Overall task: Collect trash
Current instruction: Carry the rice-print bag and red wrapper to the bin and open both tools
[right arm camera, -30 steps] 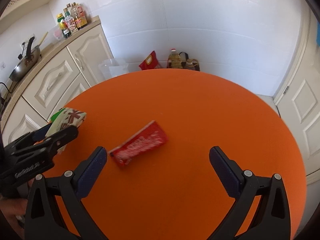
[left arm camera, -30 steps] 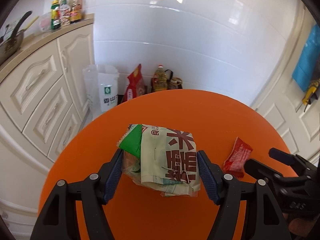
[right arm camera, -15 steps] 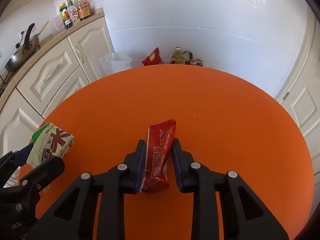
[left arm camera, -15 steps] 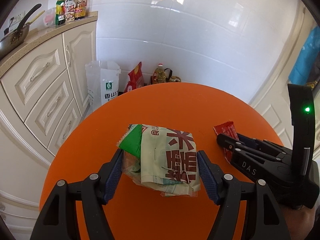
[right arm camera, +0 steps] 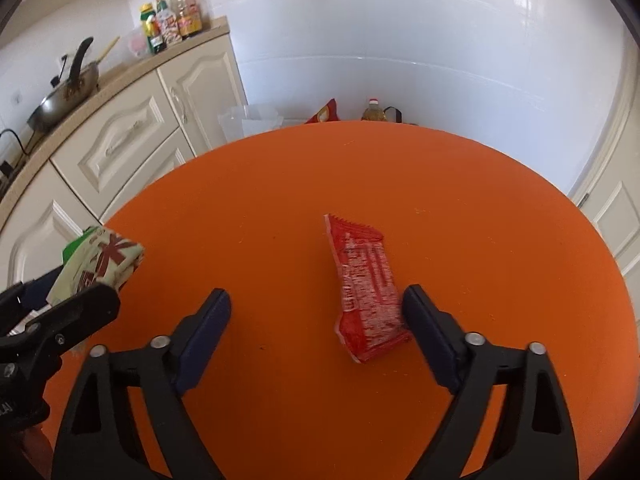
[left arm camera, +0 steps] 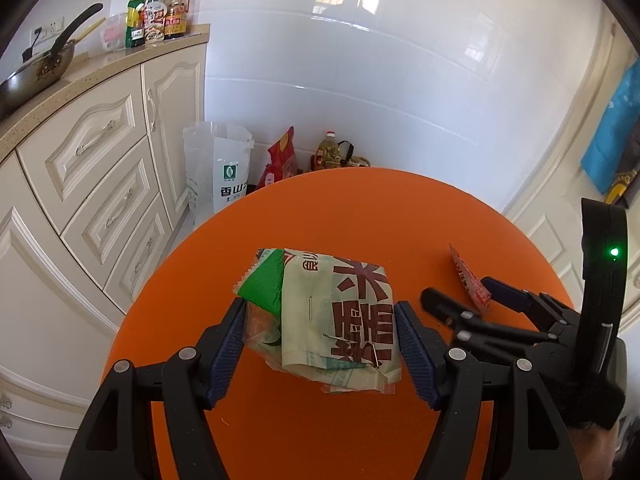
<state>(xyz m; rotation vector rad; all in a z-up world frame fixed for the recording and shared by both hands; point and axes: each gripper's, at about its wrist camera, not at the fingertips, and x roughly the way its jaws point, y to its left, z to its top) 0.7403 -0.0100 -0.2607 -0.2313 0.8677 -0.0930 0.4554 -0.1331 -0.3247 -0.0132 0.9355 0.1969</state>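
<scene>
My left gripper [left arm camera: 320, 340] is clamping a folded bundle [left arm camera: 332, 316] of wrappers above the orange table [left arm camera: 360, 208]. My right gripper [right arm camera: 316, 332] is standing with its jaws wide apart, gripping nothing. The red wrapper [right arm camera: 366, 292] is lying on the table between those jaws, crowded against the right pad [right arm camera: 424, 328] and well clear of the left pad [right arm camera: 204, 332]. Its long axis is running roughly along my fingers, tilted slightly leftward at the far end. The right gripper is plainly the nearer one; judging from this offset, I am needing to shift rightward to centre the wrapper before closing across its narrow width.
</scene>
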